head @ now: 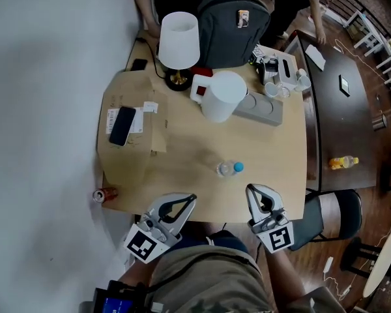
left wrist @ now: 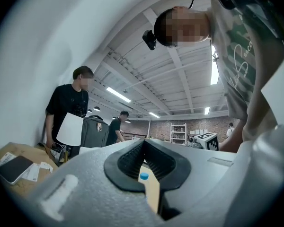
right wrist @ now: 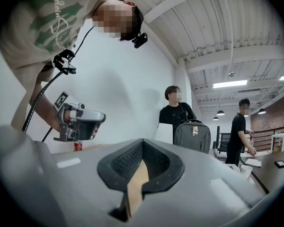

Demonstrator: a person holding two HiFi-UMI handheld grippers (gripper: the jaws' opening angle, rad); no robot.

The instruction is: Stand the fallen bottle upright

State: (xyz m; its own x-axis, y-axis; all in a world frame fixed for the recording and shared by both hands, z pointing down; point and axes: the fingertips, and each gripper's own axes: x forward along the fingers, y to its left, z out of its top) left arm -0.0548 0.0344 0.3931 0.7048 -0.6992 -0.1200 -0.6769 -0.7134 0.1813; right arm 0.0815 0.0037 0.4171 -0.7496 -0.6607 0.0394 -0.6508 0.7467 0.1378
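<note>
Both tools are pressed together, tips touching, and neither is holding anything. The left tool [head: 190, 199] and the right tool [head: 253, 189] hang right at the near edge of the table [head: 182, 145], tips pointing in over it. The bottle [head: 228, 169], clear with a blue cap, sits on bare wood a bit past them, roughly between the two and touching neither. Honestly can't tell if it's standing or lying. There's plenty of open wood around it. Further back it's crowded with a white jug [head: 223, 96], a lamp [head: 179, 39], a grey backpack [head: 233, 25] and a power strip [head: 264, 111]. A phone [head: 122, 126] lies at the left. People stand at the far end, under a white beamed ceiling with strip lights.
</note>
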